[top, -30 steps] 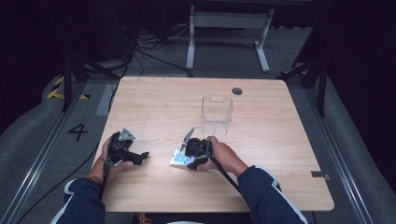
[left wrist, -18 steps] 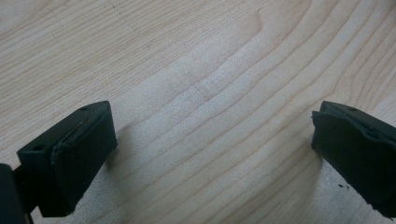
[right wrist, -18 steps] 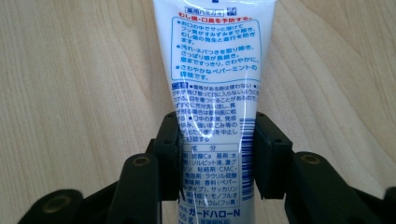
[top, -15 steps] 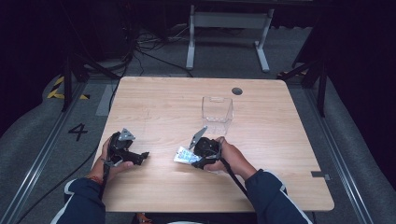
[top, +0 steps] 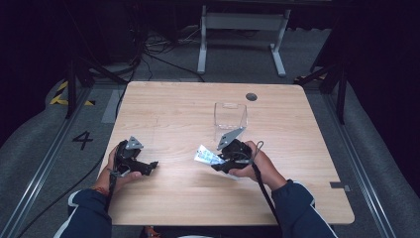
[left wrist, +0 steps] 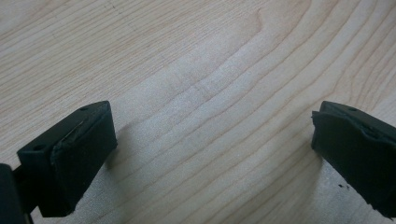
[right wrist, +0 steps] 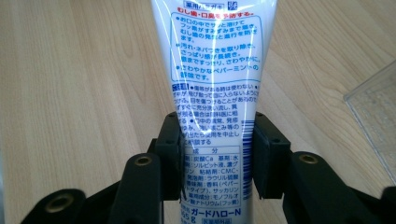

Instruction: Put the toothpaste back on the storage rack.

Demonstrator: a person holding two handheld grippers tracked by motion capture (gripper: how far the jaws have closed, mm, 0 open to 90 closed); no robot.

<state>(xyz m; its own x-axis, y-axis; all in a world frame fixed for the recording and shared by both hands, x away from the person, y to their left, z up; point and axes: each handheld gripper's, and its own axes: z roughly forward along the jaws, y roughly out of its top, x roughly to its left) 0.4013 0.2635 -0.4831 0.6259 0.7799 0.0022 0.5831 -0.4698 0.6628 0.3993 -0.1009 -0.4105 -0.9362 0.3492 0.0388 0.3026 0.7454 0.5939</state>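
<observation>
A white toothpaste tube with blue print is clamped near its lower end by my right gripper, just above the table in front of a clear plastic box. In the right gripper view the tube stretches away from me, and the right gripper has both pads pressed against its sides. My left gripper rests on the table at the left, held by a hand. Seen in its own view, the left gripper stands open over bare wood with nothing between the jaws.
The light wooden table has a round cable hole near its far edge. A corner of the clear box lies to the right of the tube. Cables and a metal stand are on the dark floor beyond.
My right hand has carried the tube to the right and a little up, toward the clear box. The left hand and its gripper have stayed put.
</observation>
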